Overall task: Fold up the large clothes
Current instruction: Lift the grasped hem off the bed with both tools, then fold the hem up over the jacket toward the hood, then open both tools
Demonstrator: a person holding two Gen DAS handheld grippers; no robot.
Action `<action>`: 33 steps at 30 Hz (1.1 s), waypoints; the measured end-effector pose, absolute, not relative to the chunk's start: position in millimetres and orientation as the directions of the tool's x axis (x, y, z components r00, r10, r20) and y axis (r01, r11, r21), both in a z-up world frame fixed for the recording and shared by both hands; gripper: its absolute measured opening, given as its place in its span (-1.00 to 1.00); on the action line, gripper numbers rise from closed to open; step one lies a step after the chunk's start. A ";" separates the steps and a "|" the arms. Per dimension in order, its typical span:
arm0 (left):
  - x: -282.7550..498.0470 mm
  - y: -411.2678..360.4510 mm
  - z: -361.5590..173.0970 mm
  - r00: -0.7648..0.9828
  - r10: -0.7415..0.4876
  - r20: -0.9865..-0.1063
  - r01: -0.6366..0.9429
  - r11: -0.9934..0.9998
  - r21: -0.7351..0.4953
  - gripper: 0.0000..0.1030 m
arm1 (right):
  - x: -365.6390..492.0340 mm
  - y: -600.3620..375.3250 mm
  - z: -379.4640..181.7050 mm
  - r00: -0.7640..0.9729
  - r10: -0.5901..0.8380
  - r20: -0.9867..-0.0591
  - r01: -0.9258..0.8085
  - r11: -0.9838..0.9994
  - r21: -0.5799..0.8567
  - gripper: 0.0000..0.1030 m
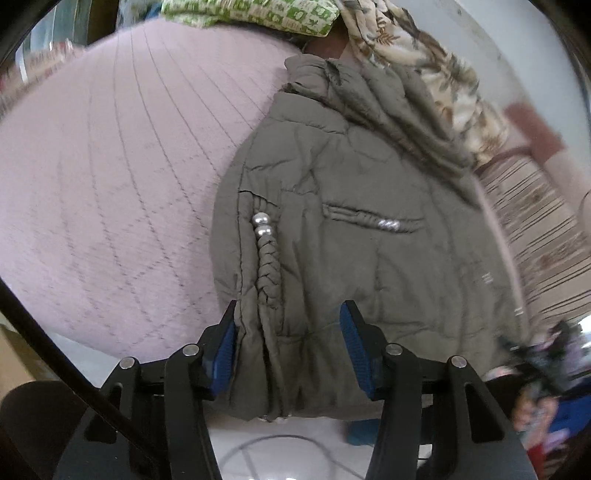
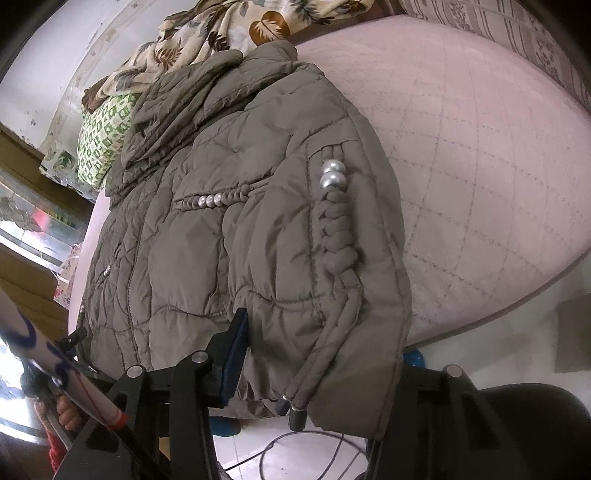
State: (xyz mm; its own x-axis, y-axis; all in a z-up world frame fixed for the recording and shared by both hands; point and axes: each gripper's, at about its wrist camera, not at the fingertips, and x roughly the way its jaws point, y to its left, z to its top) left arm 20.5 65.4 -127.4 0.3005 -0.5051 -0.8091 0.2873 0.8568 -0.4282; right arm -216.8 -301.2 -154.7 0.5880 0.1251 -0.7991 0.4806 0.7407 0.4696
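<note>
A grey-brown quilted puffer jacket [image 1: 332, 221] lies on a pink quilted mattress [image 1: 110, 184], with braided cords and silver beads [image 1: 263, 225] on it. Its hem hangs over the near bed edge. My left gripper [image 1: 290, 343] is open, with the jacket's hem bunched between its blue pads [image 1: 225, 347]. In the right wrist view the jacket [image 2: 240, 221] fills the middle. My right gripper [image 2: 314, 362] is open around the hem corner; its left pad [image 2: 236, 354] shows, and the right finger is hidden under the fabric. Two cord ends [image 2: 291, 410] dangle there.
A leaf-print blanket [image 1: 424, 66] and a green patterned pillow [image 1: 251, 14] lie at the head of the bed. A striped bed surround [image 1: 535, 229] runs along the right. White tiled floor with a cable [image 2: 295, 450] lies below the bed edge.
</note>
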 end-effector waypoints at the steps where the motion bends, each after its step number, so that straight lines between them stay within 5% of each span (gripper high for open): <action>1: 23.4 68.8 -129.3 0.283 -0.538 -0.794 0.280 0.838 -0.468 0.08 | -216.4 -301.8 -155.4 0.587 0.128 -0.799 0.481 0.738 0.473 0.02; 4: 25.9 73.7 -133.9 0.261 -0.593 -0.762 0.266 0.802 -0.534 0.12 | -215.1 -301.4 -157.1 0.579 0.133 -0.804 0.481 0.741 0.469 0.05; 13: 13.2 59.0 -130.4 0.279 -0.553 -0.785 0.337 0.822 -0.459 0.21 | -211.6 -290.5 -158.1 0.548 0.105 -0.830 0.479 0.774 0.414 0.15; 24: 50.4 89.9 -159.1 0.214 -0.613 -0.761 0.122 0.790 -0.601 0.21 | -215.0 -297.2 -161.2 0.553 0.127 -0.824 0.494 0.747 0.446 0.15; 33: 25.5 54.5 -156.6 0.123 -0.644 -0.755 0.248 0.757 -0.605 0.16 | -216.1 -296.2 -159.7 0.560 0.133 -0.818 0.484 0.748 0.453 0.16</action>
State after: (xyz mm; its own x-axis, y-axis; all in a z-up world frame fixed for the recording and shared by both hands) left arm 25.5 54.5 -156.6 0.1234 -0.6439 -0.7551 0.2482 0.7567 -0.6048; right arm -216.1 -296.2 -159.7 0.5601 0.1326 -0.8177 0.4844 0.7484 0.4531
